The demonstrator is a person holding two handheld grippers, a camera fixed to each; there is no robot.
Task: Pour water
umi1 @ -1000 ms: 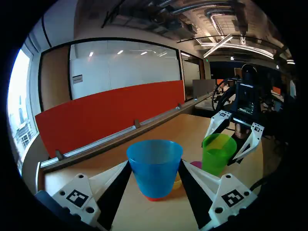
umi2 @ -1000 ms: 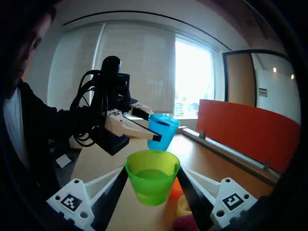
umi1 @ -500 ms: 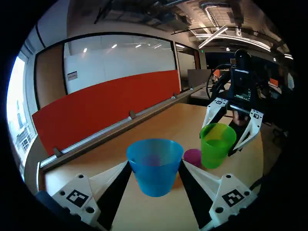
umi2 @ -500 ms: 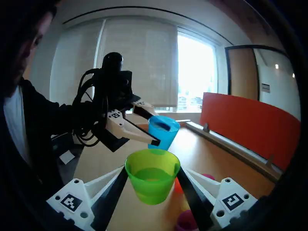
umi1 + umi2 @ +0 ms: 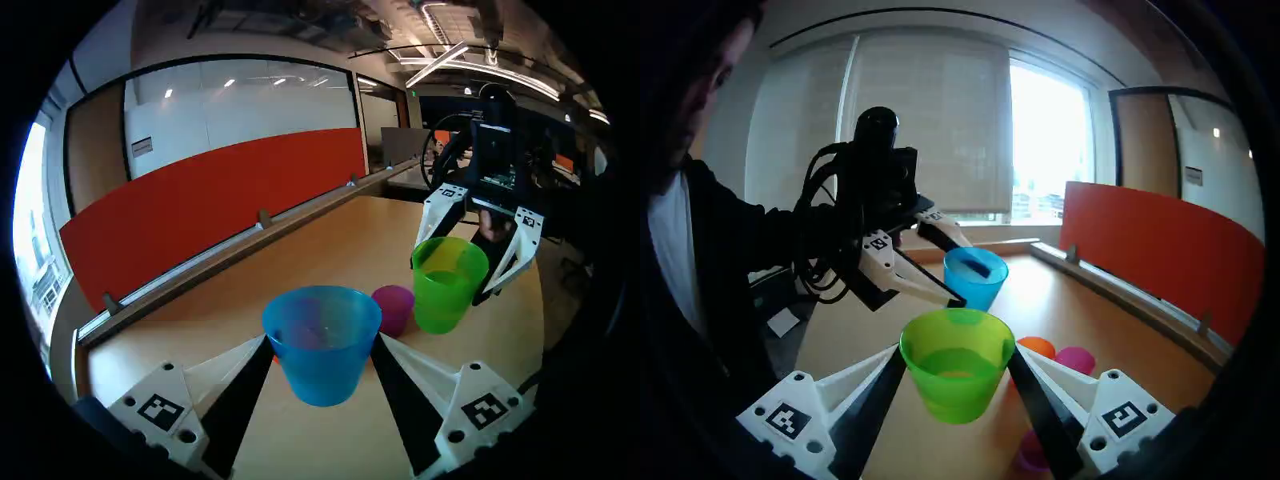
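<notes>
My left gripper (image 5: 322, 352) is shut on a blue cup (image 5: 322, 342), held upright above the wooden table (image 5: 336, 248). The same blue cup (image 5: 976, 277) and left gripper (image 5: 956, 280) show farther off in the right gripper view, held by a person in a dark sleeve. My right gripper (image 5: 958, 380) is shut on a green cup (image 5: 957, 374) with water in its lower part. That green cup (image 5: 446, 282) hangs to the right of the blue one, in the right gripper (image 5: 458, 268). Both cups stay level and apart.
A purple cup (image 5: 393, 309) stands on the table between the two held cups. An orange cup (image 5: 1036, 347) and a pink cup (image 5: 1074, 360) sit below the green one. A red divider panel (image 5: 208, 208) runs along the table's far edge.
Both grippers have risen with their cups, so the small cups on the table now show more fully below them. The blue cup has come closer to the green one.
</notes>
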